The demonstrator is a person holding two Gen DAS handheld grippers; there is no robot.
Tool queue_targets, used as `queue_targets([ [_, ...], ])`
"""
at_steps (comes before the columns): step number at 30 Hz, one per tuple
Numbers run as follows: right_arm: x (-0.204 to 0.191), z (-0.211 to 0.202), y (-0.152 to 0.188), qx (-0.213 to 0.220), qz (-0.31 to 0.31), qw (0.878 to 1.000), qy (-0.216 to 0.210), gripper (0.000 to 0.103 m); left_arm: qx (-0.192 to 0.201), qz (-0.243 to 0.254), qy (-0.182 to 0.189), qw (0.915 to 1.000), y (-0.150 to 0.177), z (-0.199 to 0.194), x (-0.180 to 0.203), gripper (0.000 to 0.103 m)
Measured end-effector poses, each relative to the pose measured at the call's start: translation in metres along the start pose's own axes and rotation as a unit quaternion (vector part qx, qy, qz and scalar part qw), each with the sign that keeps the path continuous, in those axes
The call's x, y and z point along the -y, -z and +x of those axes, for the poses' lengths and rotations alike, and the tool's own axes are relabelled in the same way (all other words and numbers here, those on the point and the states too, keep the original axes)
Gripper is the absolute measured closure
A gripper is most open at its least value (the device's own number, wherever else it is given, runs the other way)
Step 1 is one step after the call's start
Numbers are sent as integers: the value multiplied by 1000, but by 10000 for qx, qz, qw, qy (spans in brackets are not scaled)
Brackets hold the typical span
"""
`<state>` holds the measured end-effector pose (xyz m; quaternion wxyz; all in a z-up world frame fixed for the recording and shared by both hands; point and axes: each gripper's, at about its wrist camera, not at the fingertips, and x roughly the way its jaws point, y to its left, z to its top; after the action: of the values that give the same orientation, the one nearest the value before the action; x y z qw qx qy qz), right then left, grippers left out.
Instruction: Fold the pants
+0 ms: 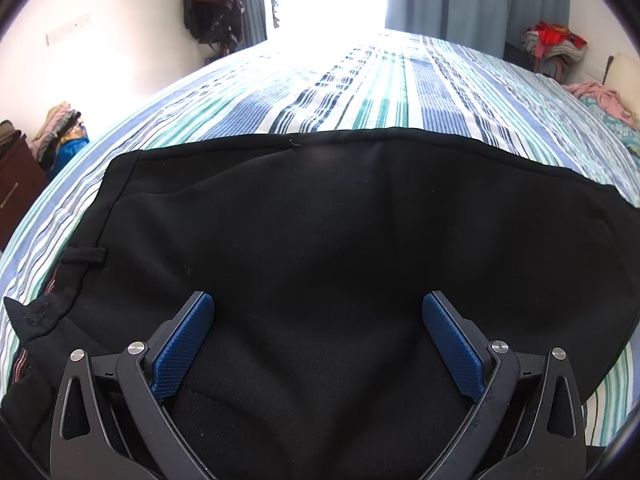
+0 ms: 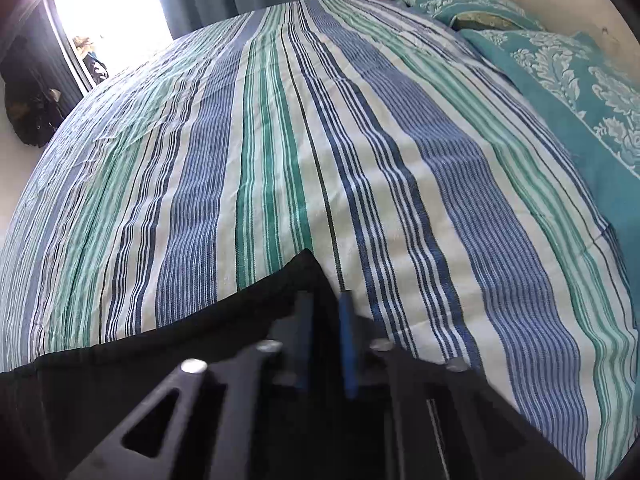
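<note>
Right gripper (image 2: 326, 300) pinching black pants (image 2: 276, 292), striped bedspread (image 2: 280, 140) around

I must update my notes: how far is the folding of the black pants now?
Done: the black pants lie spread on the striped bedcover, apparently doubled already. In hand: the right hand-held gripper is shut on a corner of the fabric, while the left hand-held gripper is open over the cloth, gripping nothing. Left: carrying that corner across for the next fold.
</note>
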<state>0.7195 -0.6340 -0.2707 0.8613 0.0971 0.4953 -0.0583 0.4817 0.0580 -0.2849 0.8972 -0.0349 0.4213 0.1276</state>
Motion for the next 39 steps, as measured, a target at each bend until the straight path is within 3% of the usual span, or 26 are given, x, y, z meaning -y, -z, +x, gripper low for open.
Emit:
queue_targets([
  [3, -3, -46, 20, 475, -235, 9985, -169, 97, -19, 7, -9, 10000, -1, 0, 0, 1],
  [6, -11, -120, 58, 1103, -482, 9916, -475, 97, -48, 18, -27, 10000, -2, 1, 1, 1],
  [11, -26, -248, 163, 1822, -617, 9777, -840, 97, -127, 63, -89, 9999, -5, 0, 3, 1],
  [15, -14, -316, 264, 2030, 103, 9755, -839, 97, -252, 120, -240, 9993, -10, -3, 7, 1],
  [17, -3, -329, 313, 1919, 514, 9786, -529, 97, -481, 160, -378, 9980, -15, -7, 9, 0],
  [19, 6, -328, 357, 1611, 804, 9835, 142, 99, -757, 195, -439, 9960, -18, -21, 10, 1],
  [22, 25, -315, 408, 922, 1133, 9788, 1439, 96, -565, 141, -63, 9983, -5, -66, 6, 1],
  [23, 33, -319, 423, 895, 1467, 9718, 1614, 96, -532, 155, 127, 9984, 3, -82, 3, 1],
  [25, 54, -347, 442, 1234, 2181, 9594, 1292, 84, -535, 252, 432, 9973, 24, -111, 0, 1],
  [27, 45, -372, 450, 1694, 2232, 9522, 1219, 31, -530, 412, 577, 9961, 50, -134, -4, 1],
  [28, 31, -383, 453, 1895, 2113, 9514, 1193, 24, -527, 511, 595, 9955, 62, -143, -4, 1],
  [31, -22, -394, 456, 2055, 1592, 9633, 674, 22, -586, 731, 616, 9937, 94, -158, -3, 1],
  [35, -98, -373, 460, 1697, 644, 9832, -185, 22, -718, 526, 674, 9938, 117, -163, -6, 1],
  [39, -155, -355, 467, 1512, -247, 9858, -694, 22, -742, 590, 719, 9929, 135, -165, -8, 1],
])
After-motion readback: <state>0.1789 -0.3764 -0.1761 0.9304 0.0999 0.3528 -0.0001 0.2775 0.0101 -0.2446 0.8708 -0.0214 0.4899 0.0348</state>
